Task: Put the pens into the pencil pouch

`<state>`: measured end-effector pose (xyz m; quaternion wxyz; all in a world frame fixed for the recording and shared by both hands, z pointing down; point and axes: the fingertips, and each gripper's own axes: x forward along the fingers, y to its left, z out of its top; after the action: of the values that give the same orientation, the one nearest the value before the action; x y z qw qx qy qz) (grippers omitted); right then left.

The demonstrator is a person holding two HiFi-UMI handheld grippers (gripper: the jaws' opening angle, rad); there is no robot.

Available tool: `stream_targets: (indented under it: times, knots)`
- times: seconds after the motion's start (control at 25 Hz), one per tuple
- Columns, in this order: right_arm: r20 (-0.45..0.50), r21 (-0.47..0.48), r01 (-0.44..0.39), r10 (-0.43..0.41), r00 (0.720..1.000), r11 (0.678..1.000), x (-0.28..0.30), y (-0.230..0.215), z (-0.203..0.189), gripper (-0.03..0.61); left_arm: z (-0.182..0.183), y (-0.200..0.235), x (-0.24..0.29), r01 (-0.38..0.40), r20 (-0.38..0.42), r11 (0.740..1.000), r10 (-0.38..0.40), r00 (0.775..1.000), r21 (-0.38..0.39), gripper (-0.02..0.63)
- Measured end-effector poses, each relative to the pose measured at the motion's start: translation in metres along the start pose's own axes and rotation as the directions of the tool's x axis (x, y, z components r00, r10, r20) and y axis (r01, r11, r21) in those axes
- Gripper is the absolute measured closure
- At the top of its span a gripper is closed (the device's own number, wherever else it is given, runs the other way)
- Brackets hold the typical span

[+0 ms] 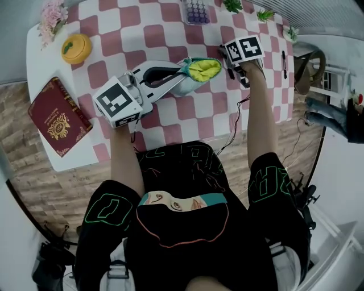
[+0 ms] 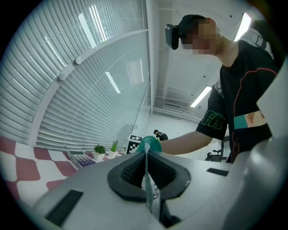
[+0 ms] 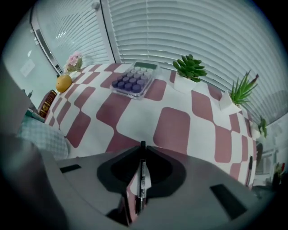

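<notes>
The pencil pouch [image 1: 203,69], teal outside and yellow inside, lies open-mouthed on the checked tablecloth. My left gripper [image 1: 180,75] reaches in from the left and is shut on the pouch's thin edge [image 2: 146,175], which runs between its pads. My right gripper [image 1: 239,67] points steeply down at the table just right of the pouch. In the right gripper view its jaws [image 3: 142,150] are shut on a black pen [image 3: 141,177] that lies lengthwise between the pads. The pouch's checked fabric [image 3: 44,137] shows at that view's left. Another black pen [image 1: 284,63] lies near the table's right edge.
A purple-keyed calculator [image 1: 196,11] and small potted plants [image 3: 190,72] stand at the far side. A yellow round pot [image 1: 76,48], pink flowers [image 1: 51,17] and a red book [image 1: 57,116] sit at the left. A cluttered stand [image 1: 333,108] is beyond the table's right edge.
</notes>
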<state>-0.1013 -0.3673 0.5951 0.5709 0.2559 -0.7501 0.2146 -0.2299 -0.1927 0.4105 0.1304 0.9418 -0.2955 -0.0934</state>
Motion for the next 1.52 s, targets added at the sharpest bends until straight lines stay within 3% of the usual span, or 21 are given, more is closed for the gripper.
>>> stream_targets:
  times: [0.4, 0.68, 1.08, 1.32, 1.52]
  knots:
    - [0.104, 0.083, -0.068, 0.059, 0.993, 0.994, -0.004, -0.002, -0.003, 0.537, 0.0, -0.007, 0.013, -0.068, -0.006, 0.997, 0.068, 0.998, 0.024, 0.613]
    - [0.33, 0.098, -0.129, 0.09, 0.94, 0.987, -0.042, -0.007, 0.006, 0.537, -0.004, -0.024, 0.037, -0.136, 0.007, 0.99, 0.136, 0.991, 0.047, 0.614]
    - [0.62, 0.014, -0.215, 0.16, 0.768, 0.977, -0.134, -0.017, 0.012, 0.537, -0.008, -0.053, 0.079, -0.201, 0.006, 0.974, 0.202, 0.979, 0.102, 0.613]
    - [0.762, -0.028, -0.251, 0.184, 0.621, 0.967, -0.188, -0.035, 0.002, 0.537, -0.009, -0.069, 0.106, -0.242, 0.013, 0.961, 0.243, 0.97, 0.13, 0.614]
    - [0.855, -0.06, -0.279, 0.193, 0.481, 0.958, -0.234, -0.05, -0.006, 0.537, -0.008, -0.079, 0.13, -0.262, 0.002, 0.95, 0.266, 0.964, 0.167, 0.614]
